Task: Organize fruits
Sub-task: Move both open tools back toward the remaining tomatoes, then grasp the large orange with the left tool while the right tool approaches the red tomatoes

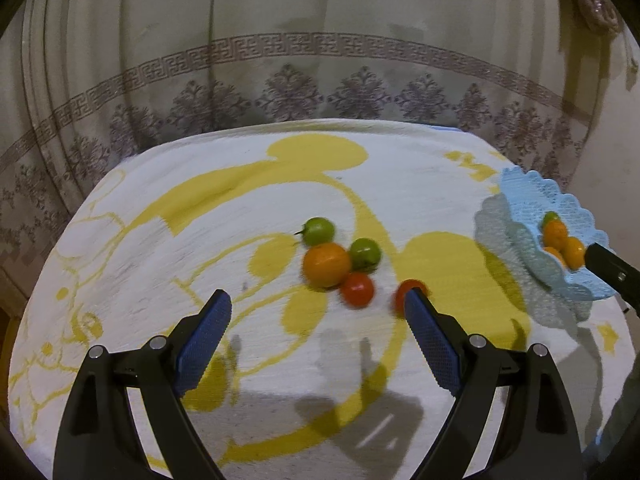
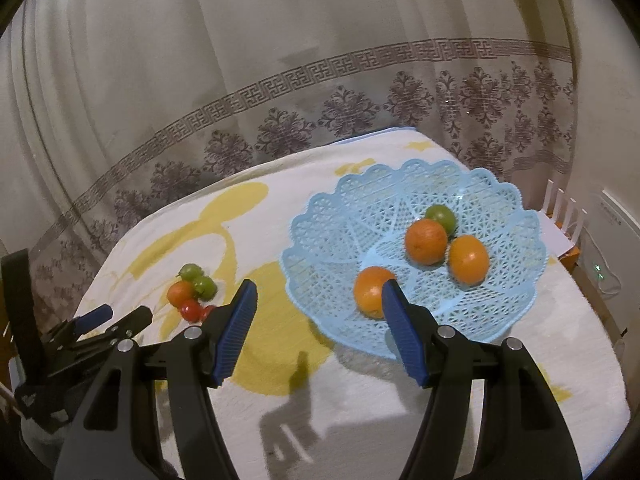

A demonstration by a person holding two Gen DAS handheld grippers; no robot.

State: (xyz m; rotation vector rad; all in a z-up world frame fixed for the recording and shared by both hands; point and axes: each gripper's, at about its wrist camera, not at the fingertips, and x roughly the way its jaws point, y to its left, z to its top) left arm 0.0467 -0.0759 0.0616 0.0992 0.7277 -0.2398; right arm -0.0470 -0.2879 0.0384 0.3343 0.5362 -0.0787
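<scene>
A cluster of fruit lies on the white and yellow cloth: an orange [image 1: 326, 265], two green fruits [image 1: 318, 231] [image 1: 364, 254] and two red tomatoes [image 1: 357, 289] [image 1: 402, 294]. My left gripper [image 1: 318, 304] is open and empty, just short of the cluster; it also shows in the right wrist view [image 2: 116, 314]. A light blue lattice basket [image 2: 320, 240] holds three oranges [image 2: 426, 241] [image 2: 468, 259] [image 2: 371, 290] and a green fruit [image 2: 442, 216]. My right gripper [image 2: 318, 294] is open and empty, at the basket's near rim.
A patterned curtain [image 1: 320, 92] hangs behind the table's far edge. The cloth-covered table [image 2: 360, 400] drops off at the right, where white rails [image 2: 560, 208] and a white box [image 2: 608, 248] stand. The basket [image 1: 520, 200] sits at the right of the left wrist view.
</scene>
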